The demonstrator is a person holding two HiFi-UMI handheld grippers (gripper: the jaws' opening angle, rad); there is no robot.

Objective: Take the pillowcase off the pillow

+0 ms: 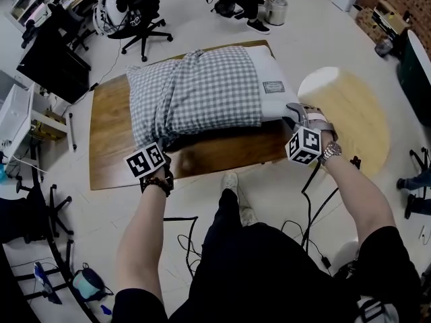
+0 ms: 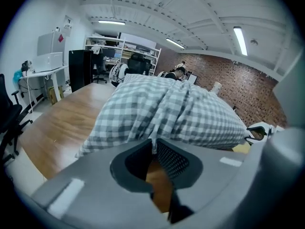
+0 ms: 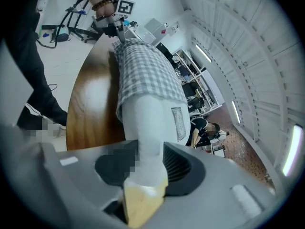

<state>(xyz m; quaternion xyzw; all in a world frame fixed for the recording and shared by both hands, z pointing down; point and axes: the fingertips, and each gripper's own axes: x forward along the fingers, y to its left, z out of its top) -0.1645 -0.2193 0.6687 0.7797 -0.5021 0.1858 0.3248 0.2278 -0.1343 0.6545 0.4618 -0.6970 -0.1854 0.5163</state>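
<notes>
Wooden table (image 1: 108, 147) is being occupied by the pillow (image 1: 269, 69), half inside the checked pillowcase (image 1: 202, 89). Pillowcase fabric is being pinched by the nearly closed left gripper (image 2: 153, 147); the pillow's bare corner is being clamped by the wider-set right gripper (image 3: 143, 175).

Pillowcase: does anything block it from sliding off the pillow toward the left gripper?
Nothing visible does. The left gripper pinches a fold of the pillowcase, the right gripper holds the bare white corner of the pillow, and on the left gripper's side only the wooden table shows.
</notes>
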